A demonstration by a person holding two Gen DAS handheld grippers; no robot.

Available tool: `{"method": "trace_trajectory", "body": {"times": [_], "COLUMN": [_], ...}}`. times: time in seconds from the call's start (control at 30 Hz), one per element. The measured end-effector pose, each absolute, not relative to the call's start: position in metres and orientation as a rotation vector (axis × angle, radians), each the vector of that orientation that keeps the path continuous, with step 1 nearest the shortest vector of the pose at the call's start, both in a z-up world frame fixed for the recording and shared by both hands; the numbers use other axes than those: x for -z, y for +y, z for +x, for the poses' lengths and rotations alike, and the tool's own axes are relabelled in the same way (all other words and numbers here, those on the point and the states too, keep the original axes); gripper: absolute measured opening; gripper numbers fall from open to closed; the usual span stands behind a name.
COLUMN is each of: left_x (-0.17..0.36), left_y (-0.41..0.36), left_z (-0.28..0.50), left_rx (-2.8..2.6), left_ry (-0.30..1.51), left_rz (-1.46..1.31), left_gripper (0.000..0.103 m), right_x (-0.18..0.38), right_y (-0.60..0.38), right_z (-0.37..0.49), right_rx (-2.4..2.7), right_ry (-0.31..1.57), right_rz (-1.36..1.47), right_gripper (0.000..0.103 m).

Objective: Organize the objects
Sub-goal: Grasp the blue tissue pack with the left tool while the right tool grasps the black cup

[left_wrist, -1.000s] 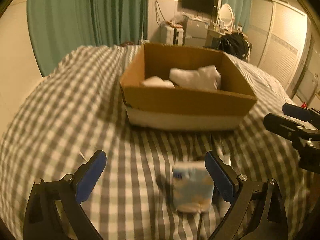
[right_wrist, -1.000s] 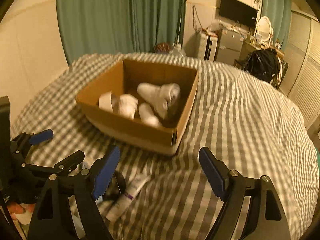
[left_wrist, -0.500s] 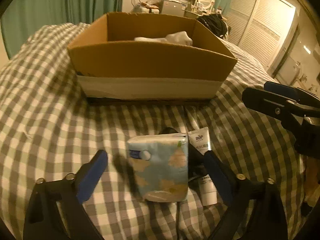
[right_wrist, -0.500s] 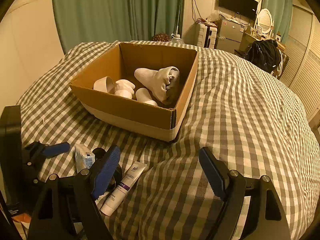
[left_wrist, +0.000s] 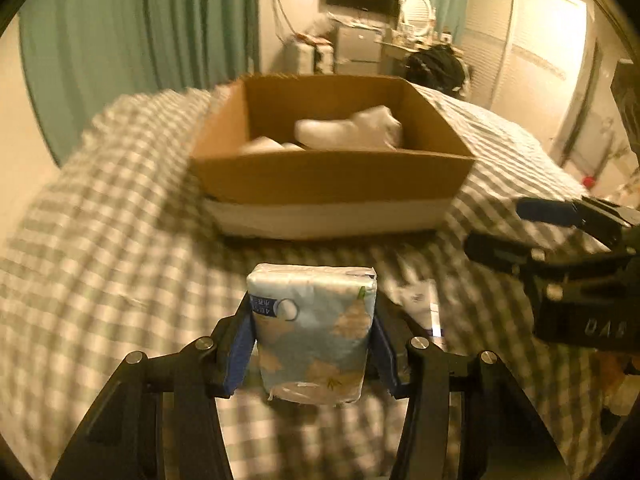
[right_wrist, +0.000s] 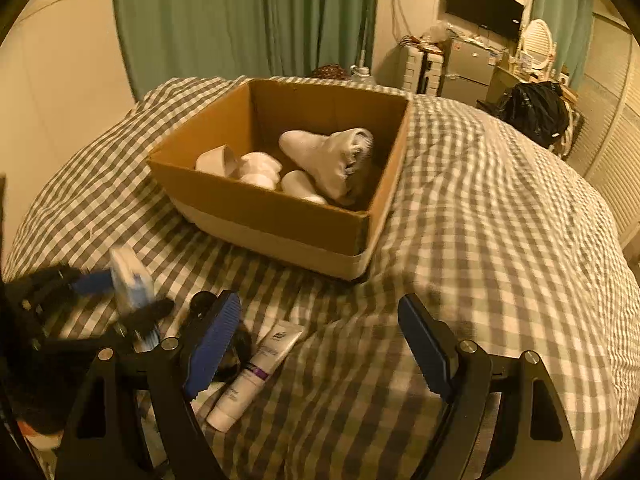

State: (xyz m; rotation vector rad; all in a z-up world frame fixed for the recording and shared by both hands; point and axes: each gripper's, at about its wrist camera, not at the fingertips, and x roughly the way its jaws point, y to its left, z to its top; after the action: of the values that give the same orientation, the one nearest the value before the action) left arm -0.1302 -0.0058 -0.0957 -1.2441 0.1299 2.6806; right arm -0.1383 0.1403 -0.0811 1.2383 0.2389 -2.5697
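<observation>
A bed [right_wrist: 500, 240] under a grey-and-white checked cover filled both views. On it sat an open cardboard box [right_wrist: 280, 216], holding white rolled socks [right_wrist: 332, 156] and a few smaller pale bundles beside them; the same box [left_wrist: 332, 184] lay ahead of the left gripper.

The left gripper [left_wrist: 312, 340] had its blue-padded fingers [left_wrist: 240, 352] pinching a pale blue tissue pack [left_wrist: 314, 332] from both sides, the pack upright, on the near side of the box and outside it. In the right wrist view that pack [right_wrist: 130, 276] showed blurred at the left, between the left gripper's fingers.

The right gripper [right_wrist: 320, 344] hung over the cover with its fingers [right_wrist: 424, 348] spread wide, nothing between them.

A white tube with a purple band [right_wrist: 256, 376] lay on the cover just beside the right gripper's left finger, near a small dark object [right_wrist: 202, 302] too unclear to name. The left wrist view showed the tube [left_wrist: 424, 304] only as a blur.
</observation>
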Motion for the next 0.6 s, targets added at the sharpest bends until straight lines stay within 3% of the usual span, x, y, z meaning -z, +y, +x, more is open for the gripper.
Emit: {"method": "trace_trajectory", "body": {"times": [0.5,0.6], "left_x": [0.079,0.078], "left_y": [-0.04,-0.046], "left_z": [-0.126,-0.126], "left_rx": [-2.82,-2.823], "left_ry": [0.221,0.192], "left_rz": [-1.205,-1.211], "left_gripper": [0.053,0.053], "right_x": [0.138,0.148], "right_y": [0.089,0.078], "right_z": [-0.151,-0.149], "right_rx": [2.278,2.233], "right_ry": [0.284,0.326], "right_rz": [1.399,1.412], "right_gripper": [0.081,0.075]}}
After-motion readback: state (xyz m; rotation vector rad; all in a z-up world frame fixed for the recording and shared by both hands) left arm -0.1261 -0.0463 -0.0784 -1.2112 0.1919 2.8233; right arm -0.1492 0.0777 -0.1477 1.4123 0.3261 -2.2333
